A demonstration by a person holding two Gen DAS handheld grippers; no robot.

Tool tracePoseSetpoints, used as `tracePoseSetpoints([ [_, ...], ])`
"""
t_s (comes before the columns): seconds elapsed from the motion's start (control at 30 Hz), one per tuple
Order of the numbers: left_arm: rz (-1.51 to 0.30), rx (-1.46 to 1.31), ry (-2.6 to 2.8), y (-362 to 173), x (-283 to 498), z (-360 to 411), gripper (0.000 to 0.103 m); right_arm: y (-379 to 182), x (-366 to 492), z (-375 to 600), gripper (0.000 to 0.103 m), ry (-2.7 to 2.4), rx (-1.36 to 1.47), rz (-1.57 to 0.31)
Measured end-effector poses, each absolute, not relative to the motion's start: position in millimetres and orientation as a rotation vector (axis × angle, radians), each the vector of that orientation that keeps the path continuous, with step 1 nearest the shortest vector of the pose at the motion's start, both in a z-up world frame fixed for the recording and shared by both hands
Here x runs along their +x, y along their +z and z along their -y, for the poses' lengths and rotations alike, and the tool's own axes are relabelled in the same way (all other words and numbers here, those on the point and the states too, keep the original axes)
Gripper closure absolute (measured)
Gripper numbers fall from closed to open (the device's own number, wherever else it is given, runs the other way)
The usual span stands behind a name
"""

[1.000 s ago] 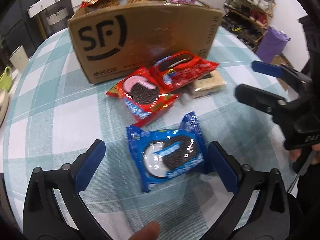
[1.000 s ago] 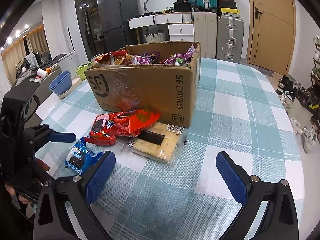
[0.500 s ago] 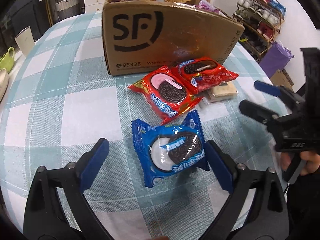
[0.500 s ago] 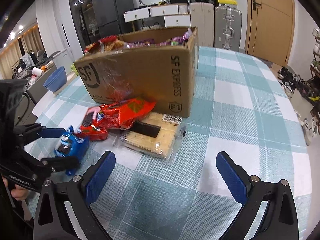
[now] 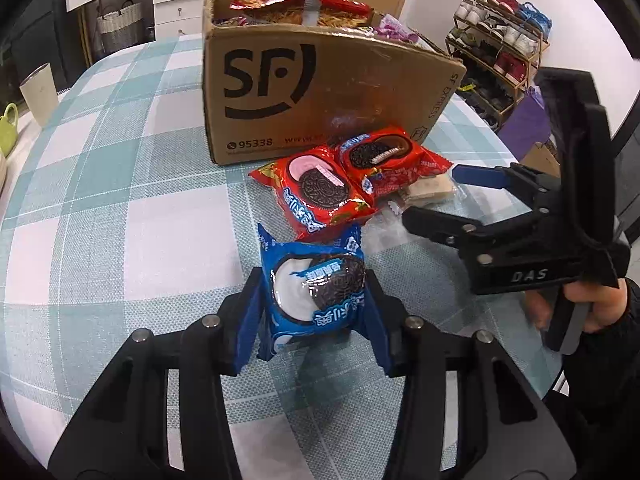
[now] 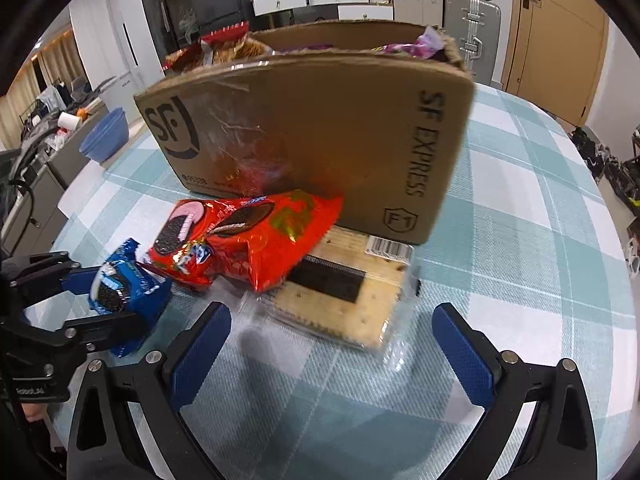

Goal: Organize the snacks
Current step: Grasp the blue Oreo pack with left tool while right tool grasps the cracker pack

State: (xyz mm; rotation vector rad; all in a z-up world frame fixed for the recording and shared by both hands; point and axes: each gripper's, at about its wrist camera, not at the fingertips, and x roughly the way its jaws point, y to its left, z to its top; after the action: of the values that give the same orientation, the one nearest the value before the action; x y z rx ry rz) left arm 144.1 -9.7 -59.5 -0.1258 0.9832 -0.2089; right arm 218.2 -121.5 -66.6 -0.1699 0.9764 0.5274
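My left gripper (image 5: 314, 312) is shut on a blue Oreo pack (image 5: 316, 288), its blue pads pressing both sides; the pack also shows in the right wrist view (image 6: 124, 284). Two red Oreo packs (image 5: 316, 192) (image 5: 384, 160) lie overlapping in front of the brown SF cardboard box (image 5: 320, 80), which holds several snack bags. A clear pack of crackers (image 6: 344, 292) lies partly under the red packs (image 6: 248, 236). My right gripper (image 6: 332, 352) is open, just in front of the cracker pack; it also shows in the left wrist view (image 5: 436, 196).
The table has a teal and white checked cloth (image 5: 120, 200). A beige cup (image 5: 38, 92) and a green mug (image 5: 8, 128) stand at its far left edge. A blue bowl (image 6: 106, 134) sits on a counter. A shoe rack (image 5: 500, 44) stands beyond the table's right edge.
My left gripper has closed on the blue Oreo pack and tilted it up. My right gripper has moved forward, close to the cracker pack, still open.
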Motion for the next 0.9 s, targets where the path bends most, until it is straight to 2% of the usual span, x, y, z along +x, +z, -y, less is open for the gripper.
tracePoseSetpoints([
  [0.57, -0.979, -0.179, -0.204, -60, 143, -2, 0.060, -69, 232, 107, 0.002, 0.446, -0.218, -0.978],
  [0.77, -0.980, -0.187, -0.208, -63, 145, -5, 0.060, -65, 223, 106, 0.017, 0.483, -0.228, -0.945],
  [0.9, -0.980, -0.189, -0.209, -64, 146, -6, 0.060, -63, 218, 111, 0.032, 0.501, -0.228, -0.932],
])
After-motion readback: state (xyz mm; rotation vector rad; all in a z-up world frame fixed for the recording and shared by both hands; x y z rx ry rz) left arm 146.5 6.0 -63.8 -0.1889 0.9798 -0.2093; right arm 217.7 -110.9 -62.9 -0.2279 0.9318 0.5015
